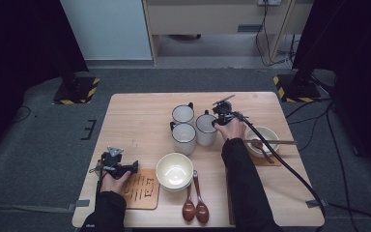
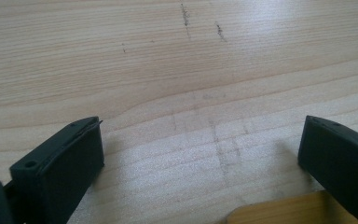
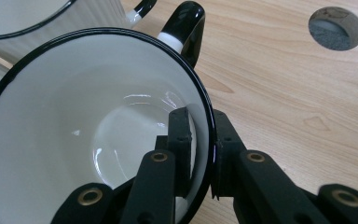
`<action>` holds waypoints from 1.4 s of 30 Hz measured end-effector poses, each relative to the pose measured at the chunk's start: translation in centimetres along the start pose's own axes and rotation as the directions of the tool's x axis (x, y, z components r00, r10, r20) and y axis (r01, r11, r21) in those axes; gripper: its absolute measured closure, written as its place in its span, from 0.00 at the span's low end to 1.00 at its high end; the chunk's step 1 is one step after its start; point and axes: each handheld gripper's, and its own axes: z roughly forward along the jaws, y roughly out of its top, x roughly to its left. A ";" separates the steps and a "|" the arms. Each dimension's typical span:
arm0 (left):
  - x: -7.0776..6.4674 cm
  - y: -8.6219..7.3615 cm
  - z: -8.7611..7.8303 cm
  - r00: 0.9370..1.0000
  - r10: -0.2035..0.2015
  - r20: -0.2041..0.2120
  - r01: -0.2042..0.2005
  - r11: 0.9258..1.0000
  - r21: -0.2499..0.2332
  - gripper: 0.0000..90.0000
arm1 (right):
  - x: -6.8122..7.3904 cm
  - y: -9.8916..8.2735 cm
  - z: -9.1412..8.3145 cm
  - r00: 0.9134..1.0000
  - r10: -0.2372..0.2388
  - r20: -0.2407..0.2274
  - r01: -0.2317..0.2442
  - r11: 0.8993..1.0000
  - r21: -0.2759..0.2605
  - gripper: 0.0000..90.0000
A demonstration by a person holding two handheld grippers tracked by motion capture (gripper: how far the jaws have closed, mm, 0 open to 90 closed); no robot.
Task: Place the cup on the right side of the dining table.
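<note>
The counter (image 1: 140, 116) carries, largest first, a stack of cream bowls (image 1: 174, 170) near its 6 o'clock edge, a second bowl (image 1: 265, 137) with chopsticks across it at 3 o'clock, three white black-rimmed mugs clustered just past centre toward 12 o'clock, a wooden coaster (image 1: 142, 191) at 7 o'clock, and two brown spoons (image 1: 196, 205) beside the stacked bowls. Your right tool (image 1: 221, 119) is closed narrow on the wall of the rightmost mug (image 3: 74, 126): one jaw stands inside the cup, the other outside, pinching the rim at the mug's 5 o'clock in the right gripper view. The mug stands upright, its long axis vertical, with its handle (image 3: 186, 28) at 1 o'clock from the grip, pointing away from you. It sits just beside the other two mugs, which lie to its 9 and 10 o'clock, so any lift should, in my judgement, go straight up before travelling. Your left tool (image 1: 134, 166) rests wide and empty at 7 o'clock, well apart from the mug; the right hand is plainly the nearer.
</note>
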 end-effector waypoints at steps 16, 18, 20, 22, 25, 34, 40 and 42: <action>0.0 0.0 0.0 1.000 0.000 0.000 0.000 1.000 0.000 0.00 | -1.0 0.6 -2.7 1.000 0.023 -0.013 -0.024 0.998 -0.063 0.91; 0.0 0.0 0.0 1.000 0.000 0.000 0.000 1.000 0.000 0.00 | -1.1 0.7 -3.2 1.000 0.024 -0.014 -0.025 0.997 -0.076 0.91; 0.0 0.0 0.0 1.000 0.000 0.000 0.000 1.000 0.000 0.00 | -1.3 0.8 -3.6 1.000 0.027 -0.012 -0.028 0.996 -0.088 0.91; 0.0 0.0 0.0 1.000 0.000 0.000 0.000 1.000 0.000 0.00 | -1.6 0.9 -4.1 0.999 0.035 -0.009 -0.035 0.995 -0.099 0.91; 0.0 0.0 0.0 1.000 0.000 0.000 0.000 1.000 0.000 0.00 | -2.1 0.9 -4.7 0.999 0.043 0.002 -0.042 0.993 -0.108 0.91; 0.0 0.0 0.0 1.000 0.000 0.000 0.000 1.000 0.000 0.00 | -4.0 0.5 -5.7 0.997 0.076 0.032 -0.071 0.989 -0.131 0.91; 0.0 0.0 0.0 1.000 0.000 0.000 0.000 1.000 0.000 0.00 | -5.5 0.0 -6.1 0.993 0.107 0.053 -0.099 0.986 -0.134 0.91; 0.0 0.0 0.0 1.000 0.000 0.000 0.000 1.000 0.000 0.00 | -6.0 -0.2 -6.1 0.991 0.116 0.066 -0.107 0.985 -0.133 0.91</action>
